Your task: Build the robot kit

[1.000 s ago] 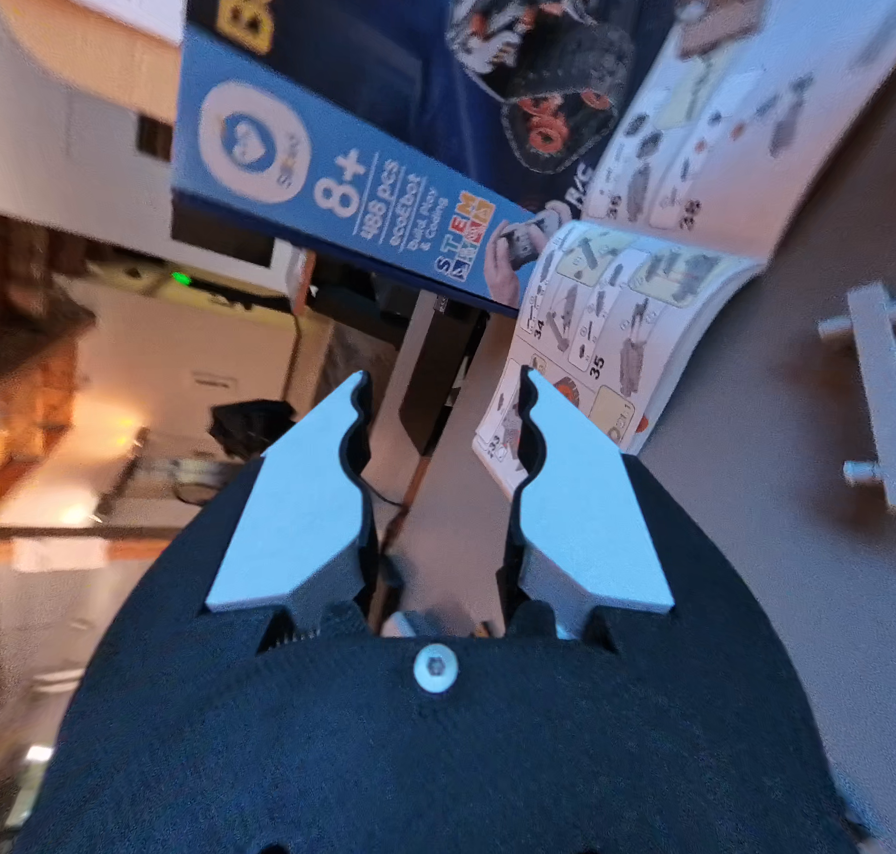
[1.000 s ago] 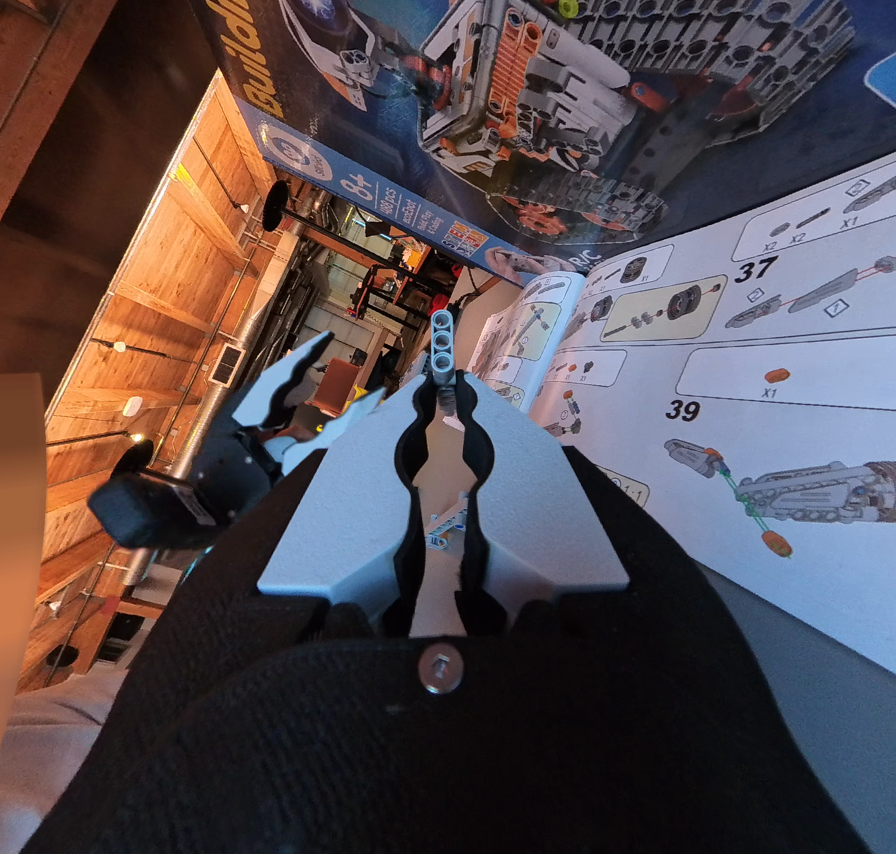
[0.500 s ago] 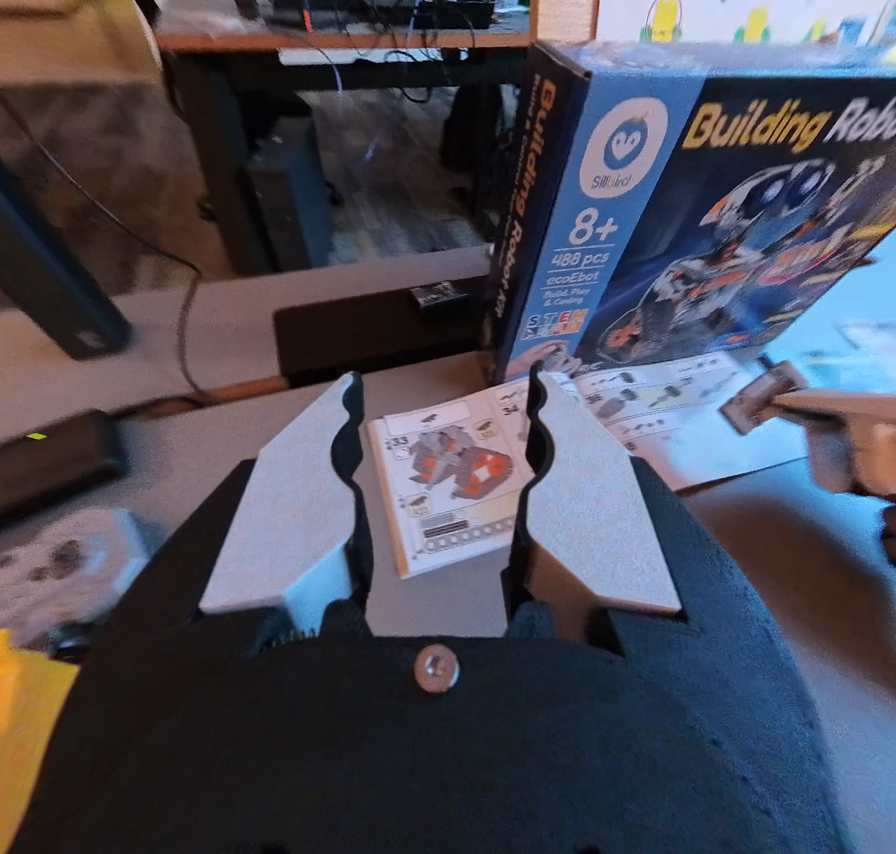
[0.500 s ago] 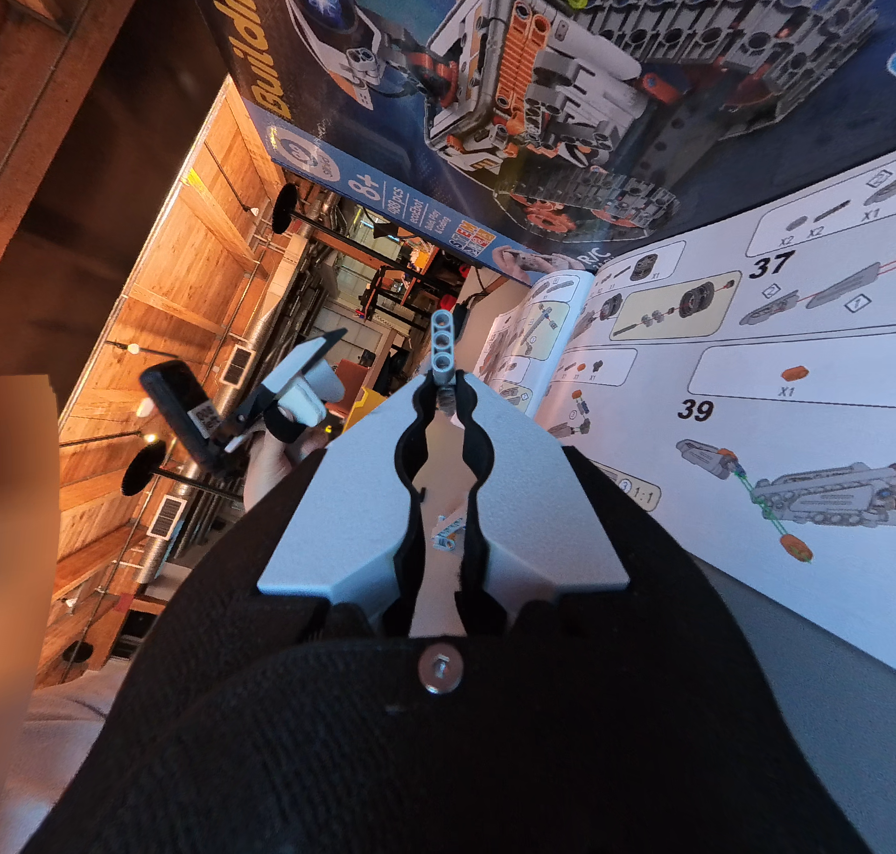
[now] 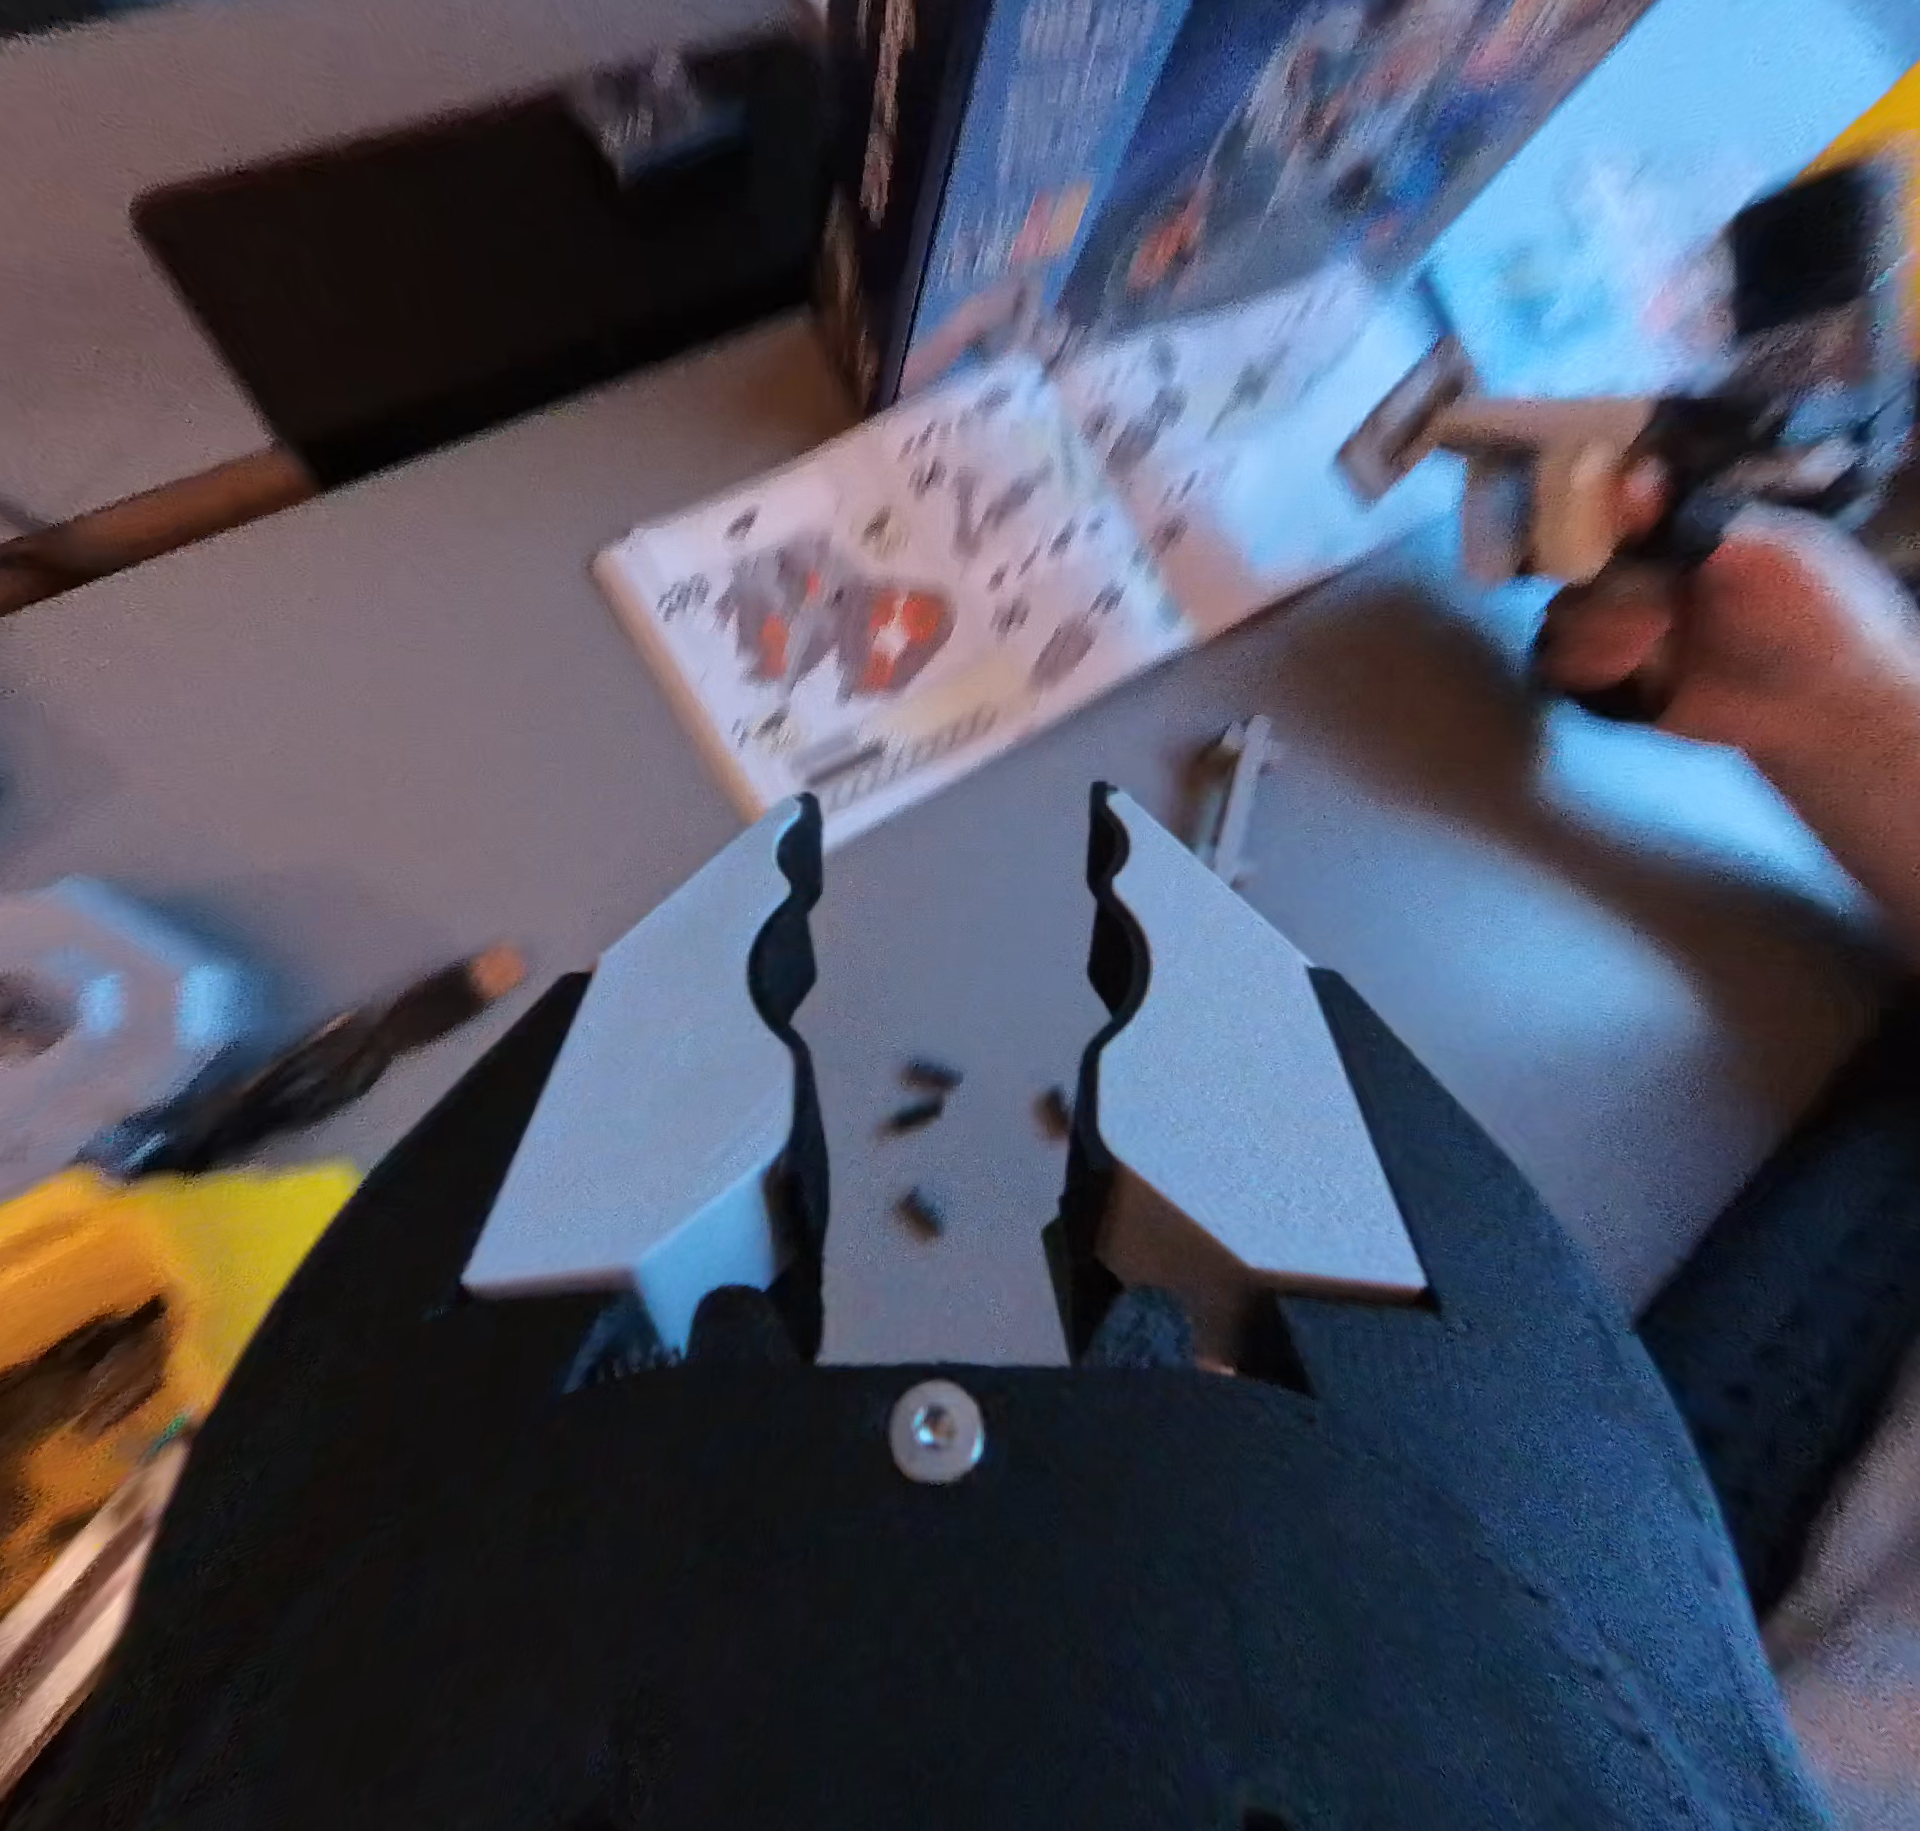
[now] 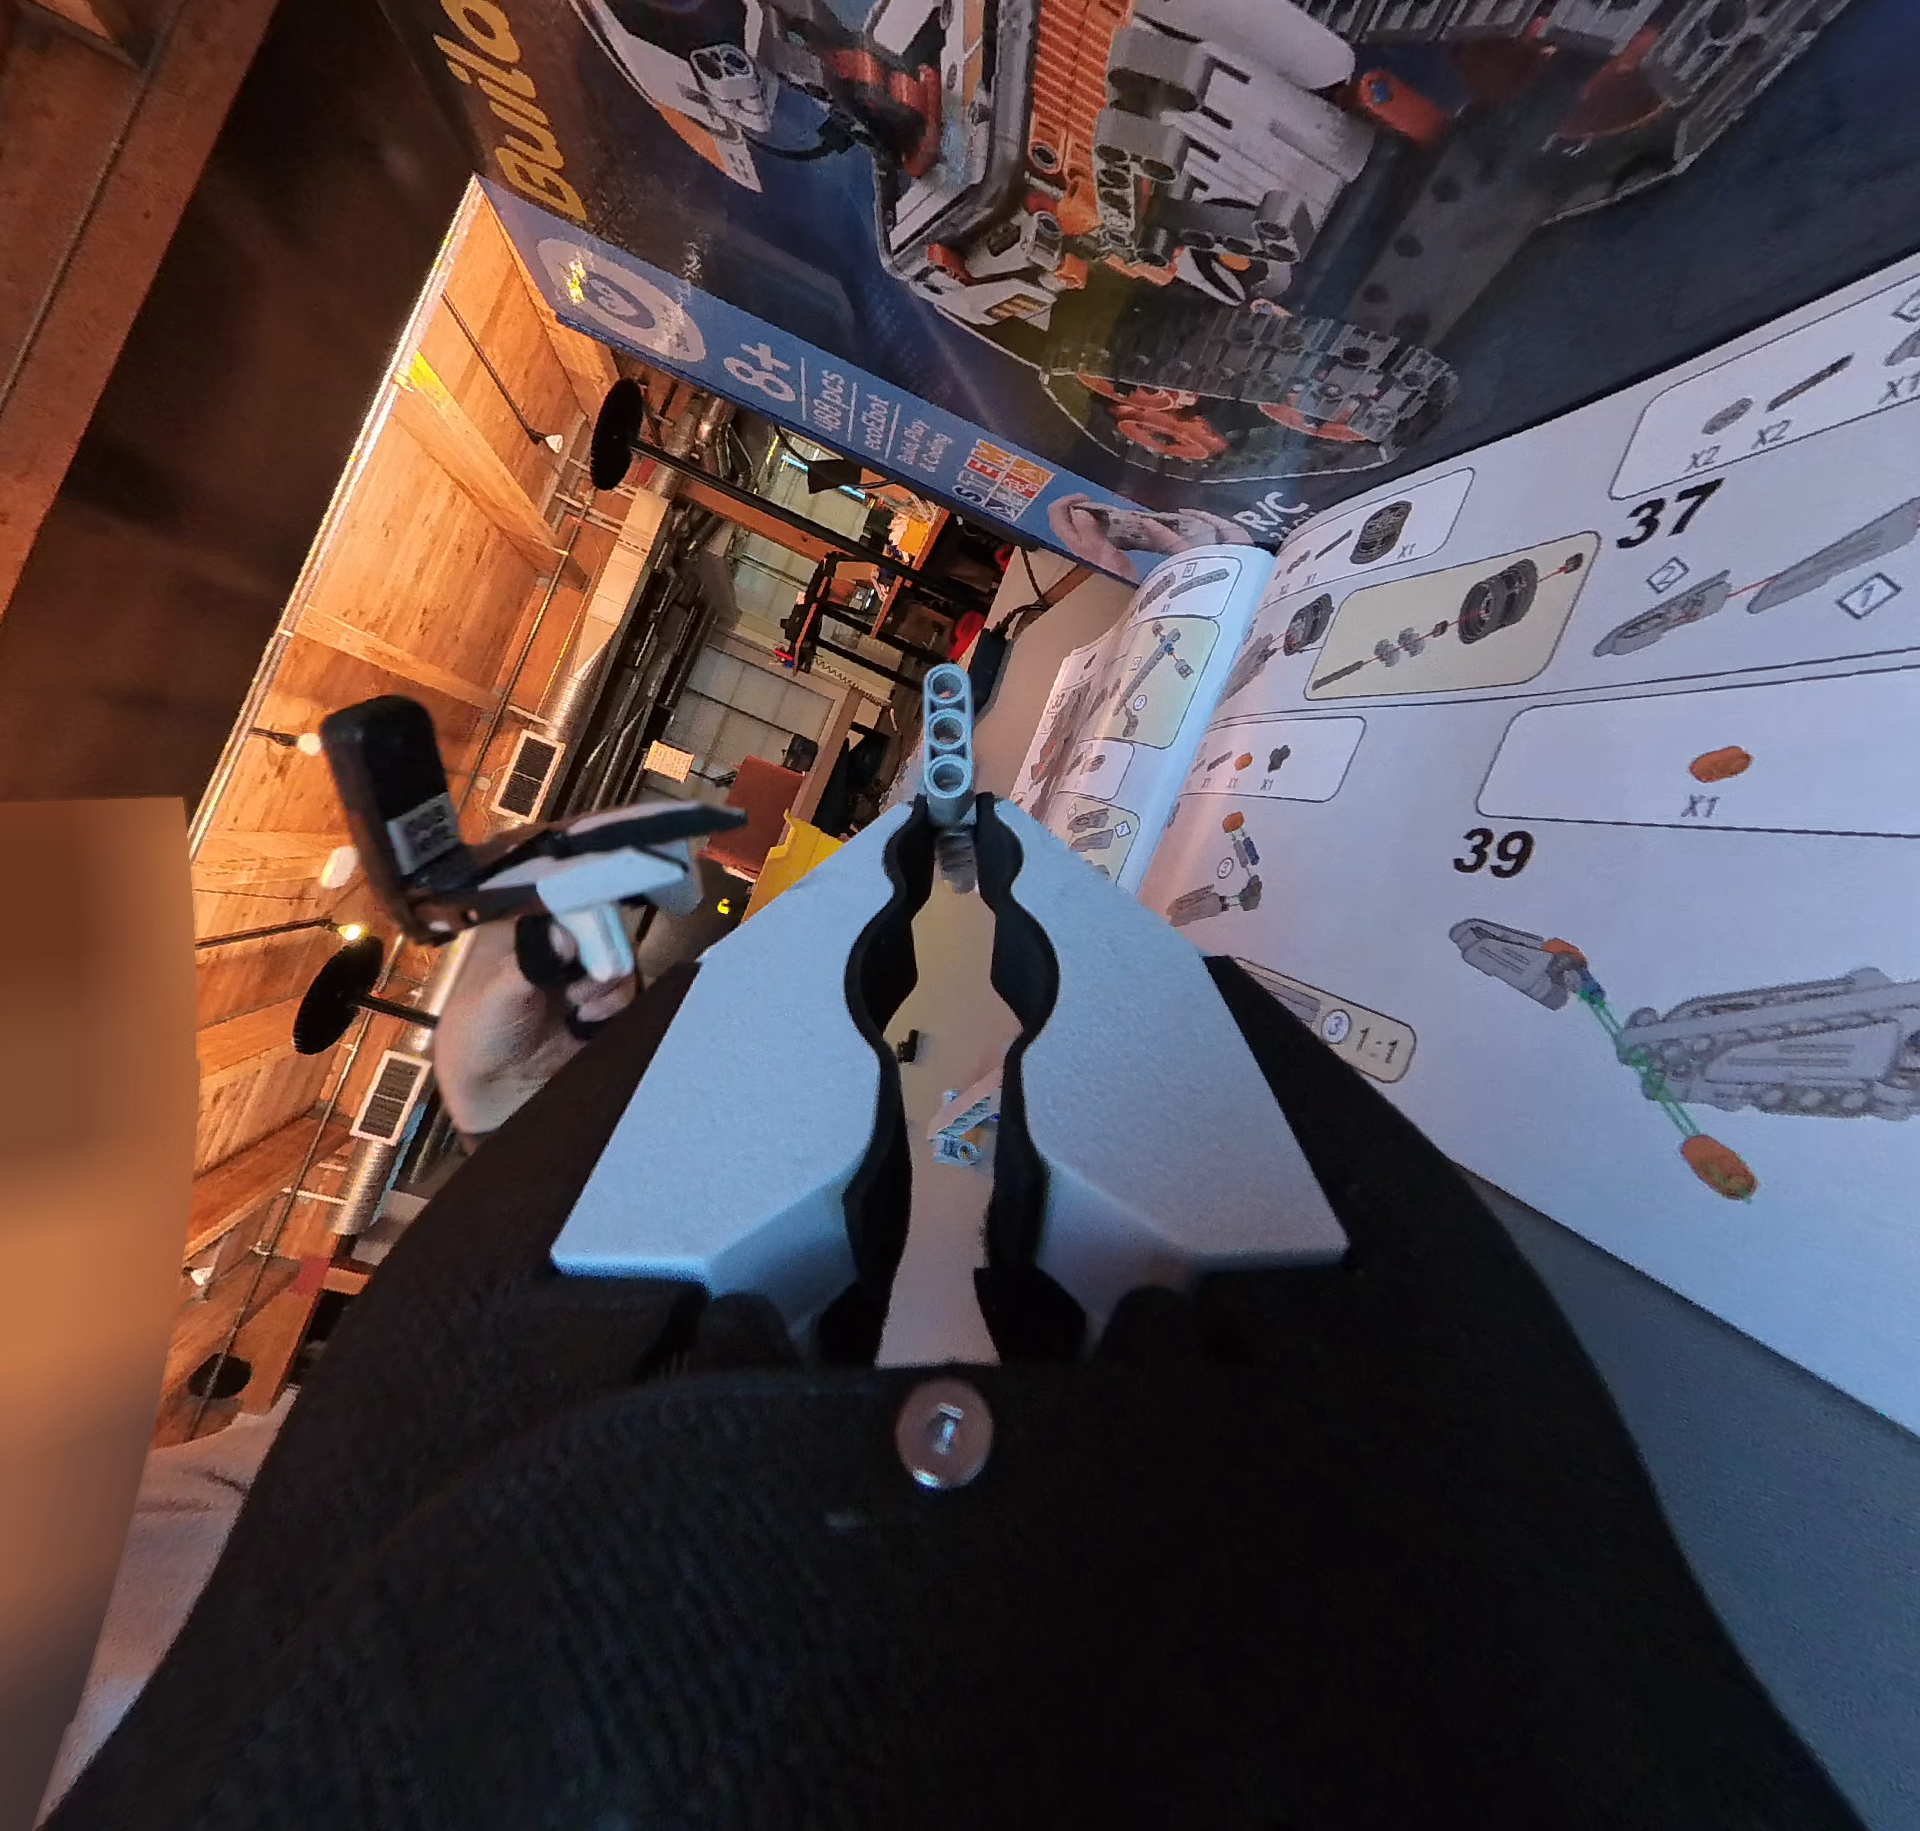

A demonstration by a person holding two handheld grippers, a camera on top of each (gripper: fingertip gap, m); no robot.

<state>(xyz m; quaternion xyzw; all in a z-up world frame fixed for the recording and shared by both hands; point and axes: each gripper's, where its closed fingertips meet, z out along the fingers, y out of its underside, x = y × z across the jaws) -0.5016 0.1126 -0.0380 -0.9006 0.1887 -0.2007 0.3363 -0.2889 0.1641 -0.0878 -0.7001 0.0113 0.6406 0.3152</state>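
My right gripper [image 6: 948, 820] is shut on a small grey beam [image 6: 948, 742] with three holes that sticks out past its tips, held above the open instruction booklet [image 6: 1558, 846]. My left gripper [image 5: 951, 815] is open and empty, pointing down at the grey table [image 5: 364, 659], with several small black pins [image 5: 920, 1106] lying between its fingers. A white assembly [image 5: 1236, 794] lies just past its right finger. The left gripper also shows in the right wrist view [image 6: 623, 856], held by a hand. The right gripper and its hand show blurred in the left wrist view [image 5: 1538, 472].
A blue toy box [image 6: 1143, 171] stands behind the booklet, also in the left wrist view [image 5: 1195, 119]. A yellow bin [image 5: 125, 1293] is at the left, with a black tool [image 5: 312, 1054] and a grey part [image 5: 94, 981] beside it. A black pad [image 5: 468, 264] lies behind. The gap from one gripper's tips to the other's is roughly 25 centimeters.
My left gripper has swung from pointing sideways to level and then down toward the table, bringing the black pins into view. My right gripper has stayed nearly still with the grey beam.
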